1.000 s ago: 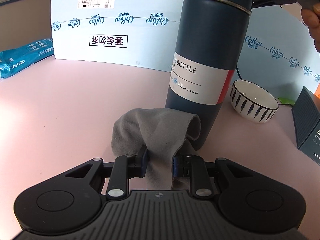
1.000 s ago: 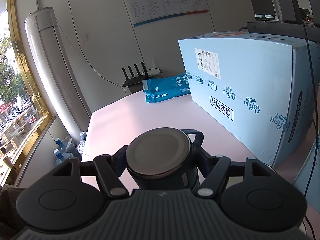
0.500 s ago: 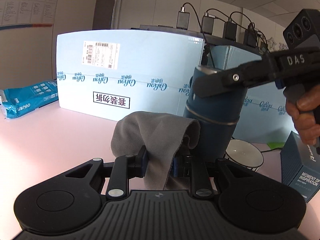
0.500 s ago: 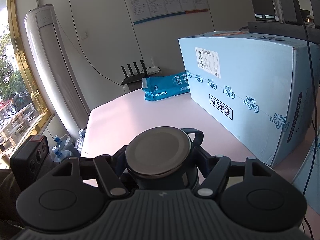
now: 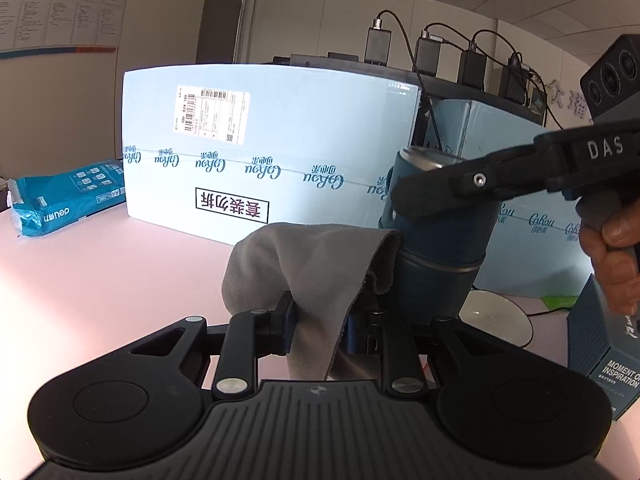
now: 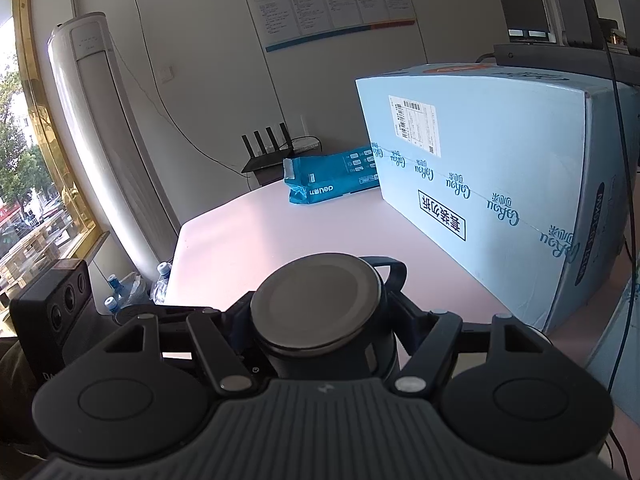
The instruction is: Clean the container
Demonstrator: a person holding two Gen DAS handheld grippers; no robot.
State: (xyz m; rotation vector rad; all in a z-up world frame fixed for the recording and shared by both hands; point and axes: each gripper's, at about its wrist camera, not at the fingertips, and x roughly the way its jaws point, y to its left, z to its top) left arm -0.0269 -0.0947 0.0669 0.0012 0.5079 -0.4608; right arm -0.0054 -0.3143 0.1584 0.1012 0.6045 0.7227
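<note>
Hidden first: your left gripper (image 5: 318, 326) and the grey cloth (image 5: 316, 264) cover the lower body of the dark blue bottle (image 5: 436, 264), so its base and the table contact cannot be seen. The white bowl (image 5: 500, 320) shows only as a sliver behind the bottle. The dark box (image 5: 612, 360) is cut off at the right edge, as is your right hand (image 5: 614, 260). In the right wrist view, the bottle's lid (image 6: 318, 306) fills the gap between the fingers; everything below it is out of sight.

Change from a second ago: the left view then looked at the bottle's label low down, with the cloth against the lower body. Now the cloth sits up by the silver ring under the lid, and the label has dropped out of view. The right wrist view is much the same, except that the left gripper's camera block (image 6: 56, 304) has come in at its left edge.

Grip: your left gripper pinches the cloth, its free fold draped against the bottle's side. Your right gripper (image 6: 320, 320) is clamped on the bottle's lid section, one finger (image 5: 432, 196) across the cap.

The bottle stands upright over the pink table (image 5: 100, 280), in front of the light blue carton (image 5: 280, 148), just ahead and right of the left fingers.
</note>
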